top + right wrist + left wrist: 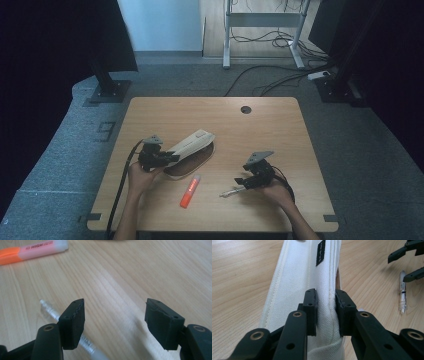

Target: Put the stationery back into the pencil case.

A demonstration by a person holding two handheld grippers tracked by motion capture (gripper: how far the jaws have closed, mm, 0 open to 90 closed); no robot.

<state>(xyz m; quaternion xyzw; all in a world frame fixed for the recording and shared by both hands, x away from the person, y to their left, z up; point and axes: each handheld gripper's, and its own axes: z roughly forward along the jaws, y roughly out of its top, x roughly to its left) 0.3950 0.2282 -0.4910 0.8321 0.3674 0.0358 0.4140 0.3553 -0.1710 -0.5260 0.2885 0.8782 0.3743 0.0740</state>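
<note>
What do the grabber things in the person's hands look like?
Both the left gripper and the right gripper are black, each with two blocky jaws, a grey three-cornered plate on top and a black cable trailing back. The forearms are bare, with no sleeves.

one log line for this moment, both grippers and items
left gripper: shut on pencil case | right gripper: open over pen | highlighter: on table

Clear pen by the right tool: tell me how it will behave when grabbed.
The pen looks thin, round and smooth, so it will likely roll on the table or slip. It seems light. The right tool stands open, its left pad over the pen.
</note>
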